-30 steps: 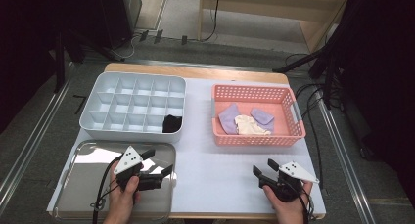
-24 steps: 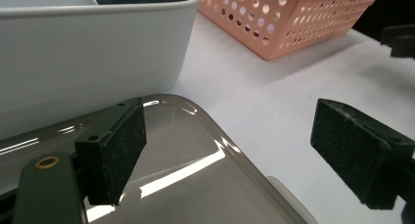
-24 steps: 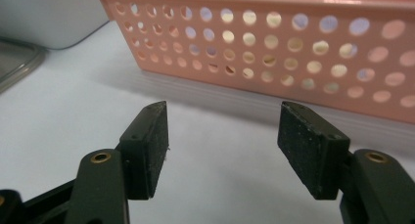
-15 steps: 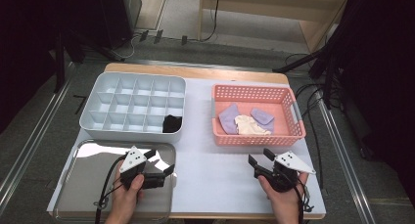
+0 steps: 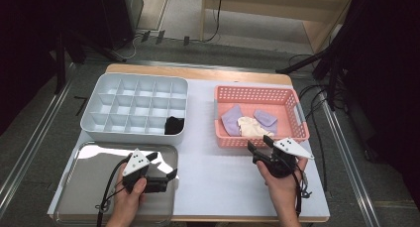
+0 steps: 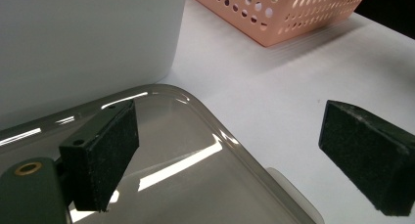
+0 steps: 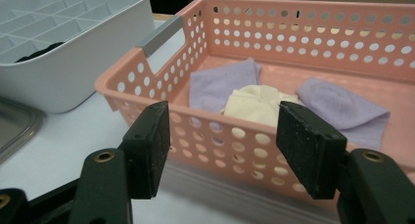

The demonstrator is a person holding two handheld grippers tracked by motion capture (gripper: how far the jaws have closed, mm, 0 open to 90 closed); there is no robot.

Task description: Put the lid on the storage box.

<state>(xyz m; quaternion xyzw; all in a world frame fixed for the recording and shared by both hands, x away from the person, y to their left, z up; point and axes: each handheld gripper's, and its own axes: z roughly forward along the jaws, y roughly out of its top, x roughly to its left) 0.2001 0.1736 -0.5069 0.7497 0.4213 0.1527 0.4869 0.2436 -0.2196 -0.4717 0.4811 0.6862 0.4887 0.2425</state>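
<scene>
Cream cloth lay in the pink basket, between two lilac pieces, just behind the near wall and straight ahead of my right gripper, whose jaws stood apart and empty. My left gripper was farther, over the steel tray, wide open after opening more. Only the right gripper view let me see the cloth was bunched.

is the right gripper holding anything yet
No: the right gripper is open, jaws bare, just short of the pink basket with the cream cloth inside.
</scene>
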